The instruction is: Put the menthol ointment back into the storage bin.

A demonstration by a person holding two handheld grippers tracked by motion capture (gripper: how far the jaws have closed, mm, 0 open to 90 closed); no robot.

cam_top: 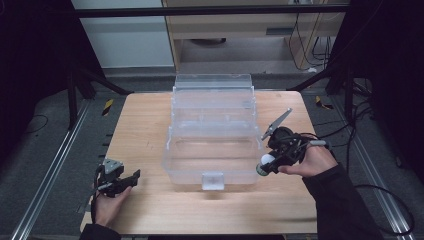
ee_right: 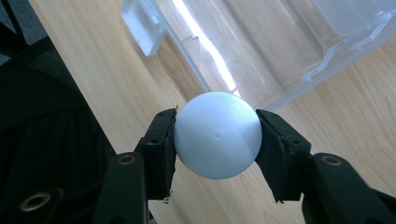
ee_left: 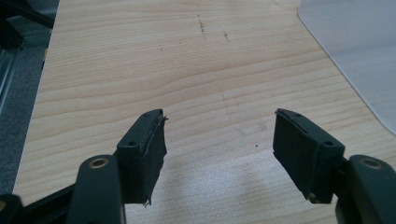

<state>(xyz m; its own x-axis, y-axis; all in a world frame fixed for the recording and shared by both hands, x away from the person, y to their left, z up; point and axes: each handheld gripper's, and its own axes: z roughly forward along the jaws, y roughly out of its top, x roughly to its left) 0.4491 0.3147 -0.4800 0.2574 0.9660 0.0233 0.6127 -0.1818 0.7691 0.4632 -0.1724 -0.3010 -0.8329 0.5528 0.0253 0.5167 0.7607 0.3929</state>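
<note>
White ball (ee_right: pixel 217 134) sits clamped between the jaws of the right gripper (cam_top: pixel 270 162), held just beside the right front corner of the clear plastic box (cam_top: pixel 212 135) that stands open on the wooden table (cam_top: pixel 145 130). Left gripper (ee_left: pixel 219 140) rests near the table's front left corner, its jaws spread wide with nothing between them.

The left hand (cam_top: pixel 106 204) comes in from the bottom left of the high view, holding the left tool (cam_top: pixel 131 178) low over the surface (cam_top: pixel 150 125), pointed toward the right. In the left gripper view its two black jaws stand wide apart with nothing between them. The right hand (cam_top: pixel 311 162), in a dark sleeve (cam_top: pixel 340 200), reaches in from the lower right and holds the right tool (cam_top: pixel 265 165) aimed leftward and down. In the right gripper view its jaws are pressed against both sides of a white ball (ee_right: pixel 217 134).
</note>
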